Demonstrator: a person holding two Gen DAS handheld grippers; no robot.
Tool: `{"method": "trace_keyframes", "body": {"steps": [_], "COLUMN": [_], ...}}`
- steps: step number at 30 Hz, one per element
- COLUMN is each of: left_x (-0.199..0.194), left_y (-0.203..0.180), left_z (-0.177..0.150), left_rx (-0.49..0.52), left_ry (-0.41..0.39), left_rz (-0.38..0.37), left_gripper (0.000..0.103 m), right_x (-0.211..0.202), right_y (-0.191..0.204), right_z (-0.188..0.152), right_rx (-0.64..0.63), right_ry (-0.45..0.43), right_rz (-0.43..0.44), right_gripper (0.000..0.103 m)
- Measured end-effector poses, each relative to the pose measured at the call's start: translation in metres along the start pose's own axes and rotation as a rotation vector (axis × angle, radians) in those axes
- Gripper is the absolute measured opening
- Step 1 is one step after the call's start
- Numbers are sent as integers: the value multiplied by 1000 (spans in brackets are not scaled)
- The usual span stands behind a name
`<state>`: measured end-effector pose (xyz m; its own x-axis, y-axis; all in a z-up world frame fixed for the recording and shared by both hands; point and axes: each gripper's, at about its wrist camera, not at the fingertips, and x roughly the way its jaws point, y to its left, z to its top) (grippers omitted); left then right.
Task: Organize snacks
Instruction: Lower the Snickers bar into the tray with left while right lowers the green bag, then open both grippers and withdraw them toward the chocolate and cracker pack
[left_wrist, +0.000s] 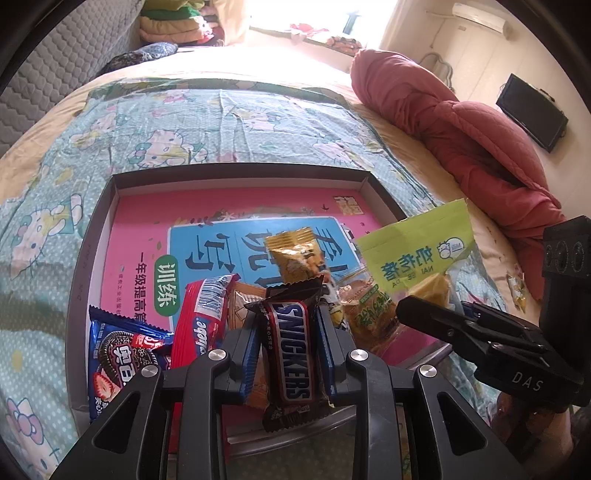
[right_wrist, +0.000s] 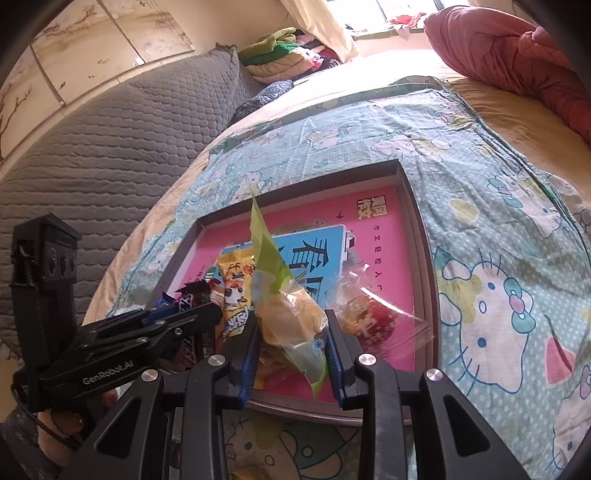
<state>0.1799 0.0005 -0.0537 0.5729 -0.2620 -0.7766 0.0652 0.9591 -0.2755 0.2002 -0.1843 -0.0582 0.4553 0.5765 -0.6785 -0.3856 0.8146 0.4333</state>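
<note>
My left gripper (left_wrist: 291, 328) is shut on a brown Snickers bar (left_wrist: 293, 354) and holds it above the near end of a shallow grey tray (left_wrist: 240, 171) lined with a pink and blue book. My right gripper (right_wrist: 293, 332) is shut on a green and clear bag with a yellow pastry (right_wrist: 288, 314), also seen at the right of the left wrist view (left_wrist: 417, 247). In the tray lie a blue Oreo pack (left_wrist: 122, 354), a red pack (left_wrist: 201, 317), a gold packet (left_wrist: 295, 258) and a green biscuit pack (left_wrist: 369, 314).
The tray (right_wrist: 417, 206) sits on a teal cartoon-cat sheet (right_wrist: 498, 229) on a bed. A red quilt (left_wrist: 461, 122) lies at the right, a grey quilted headboard (right_wrist: 92, 158) at the left. A small snack packet (left_wrist: 517, 291) lies on the bed by the quilt.
</note>
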Motion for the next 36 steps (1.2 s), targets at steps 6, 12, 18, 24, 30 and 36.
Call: {"method": "trace_keyframes", "body": {"steps": [6,12,18,24,30,36], "left_x": [0,-1,-1,0,0,-2], "left_y": [0,0,-1,-2,-2,-3], "left_z": [-1,-1,0,0,0,0], "left_rx": [-2,-1,0,5,9,13], "left_ry": [2,2,3,6,8,10], "left_rz": [0,-2,-3,-1,0,-3], "left_gripper": [29,29,29,29,29,29], "right_x": [4,3,-1,-2,-7,-13], "right_y": [1,5,10,13,15,14], "right_z": [-1,-1,-1,-1,0,2], "right_rx": [-15,-43,-63,-72,-80,-76], "right_ry": [10,4,-4,0,-14,-32], "right_rz": [-18,-45,-65,-65,-81,-81], "right_gripper": [33,33,33,34,36,37]}}
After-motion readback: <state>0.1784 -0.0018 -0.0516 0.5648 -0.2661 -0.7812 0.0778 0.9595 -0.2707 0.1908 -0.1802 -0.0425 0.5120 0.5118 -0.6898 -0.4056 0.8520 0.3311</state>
